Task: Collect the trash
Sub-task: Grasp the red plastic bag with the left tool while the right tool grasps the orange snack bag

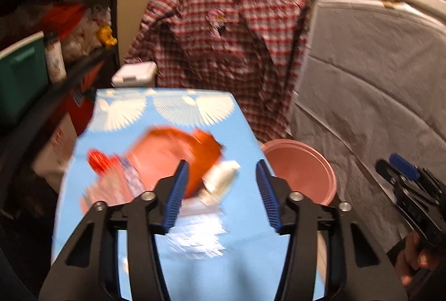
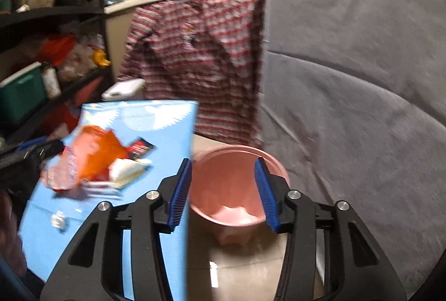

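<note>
tools apart over tilted blue sheet, trash sliding toward pink tub

left tool [image 1: 220, 190] hangs with jaws apart, gripping nothing; right tool [image 2: 223, 190] likewise, the blue sheet's [image 2: 156, 139] right edge just inside its left finger, contact unclear. trash pile [image 1: 164, 161], an orange crinkly plastic wrapper, white crumpled paper and a red cap, lies blurred mid-sheet. round smooth pink tub [image 2: 237, 189] sits on the floor beyond the sheet's right edge, nearer the right tool.

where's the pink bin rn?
The pink bin sits on the floor right of the blue table, below the plaid shirt; in the right wrist view it shows between the open tongs.
</note>
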The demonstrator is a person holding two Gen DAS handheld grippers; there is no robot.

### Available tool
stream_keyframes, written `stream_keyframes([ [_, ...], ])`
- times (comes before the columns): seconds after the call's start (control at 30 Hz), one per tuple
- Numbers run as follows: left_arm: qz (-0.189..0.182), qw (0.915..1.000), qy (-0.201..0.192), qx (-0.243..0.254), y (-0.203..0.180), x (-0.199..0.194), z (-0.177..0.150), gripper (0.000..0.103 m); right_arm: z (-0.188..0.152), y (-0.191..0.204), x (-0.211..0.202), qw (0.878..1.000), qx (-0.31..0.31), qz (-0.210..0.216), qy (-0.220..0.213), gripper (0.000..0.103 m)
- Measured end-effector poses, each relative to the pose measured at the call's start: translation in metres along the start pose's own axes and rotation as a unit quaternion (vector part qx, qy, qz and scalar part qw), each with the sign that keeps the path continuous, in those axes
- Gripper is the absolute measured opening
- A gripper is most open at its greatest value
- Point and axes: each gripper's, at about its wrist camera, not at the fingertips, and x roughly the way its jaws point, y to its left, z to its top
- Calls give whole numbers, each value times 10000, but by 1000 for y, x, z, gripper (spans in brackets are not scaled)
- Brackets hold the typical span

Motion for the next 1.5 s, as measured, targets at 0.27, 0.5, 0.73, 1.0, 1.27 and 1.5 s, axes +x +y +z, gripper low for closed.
stream_keyframes([
  [0.27, 335, 9992, 11, 203, 88, 20, 59, 28, 55, 45, 30, 9918, -195, 1254, 109, 13],
  [0.5, 570, 9950, 462, -683, 164, 54, 28, 23, 64, 106, 99, 9728, -632, 2183, 456, 16],
  [0.73, 588, 9904, 896, -875, 198, 80, 16, 23, 39, 131, 157, 9600, -370, 2567, 1058, 24],
  [1.0, 460, 9757, 1426, -1598, 232, 122, -1, 50, 26, 155, 197, 9529, -520, 2650, 1382, 46],
  [1.27, 245, 9651, 1849, -1836, 232, 155, -14, 53, 23, 163, 209, 9513, -614, 2643, 1466, 48],
  [1.5, 198, 9643, 1969, -1759, 228, 159, -15, 33, 24, 160, 203, 9514, -710, 2651, 1396, 33],
])
